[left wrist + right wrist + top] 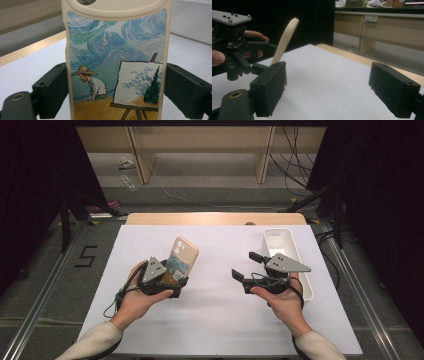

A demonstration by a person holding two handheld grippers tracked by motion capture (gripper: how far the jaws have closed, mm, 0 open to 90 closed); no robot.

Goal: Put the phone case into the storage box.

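Phone case [117,62], bottom edge cut off between left gripper [172,281] pads.

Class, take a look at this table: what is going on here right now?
A person holds a gripper in each hand over a white table. The left gripper is shut on a cream phone case with a painted scene, holding it raised off the table. The right gripper hangs open with nothing between its jaws. A white tray sits at the table's right edge.

White tray [286,251] on table [220,320]

Lab: rig rails [47,285], cables [292,157].
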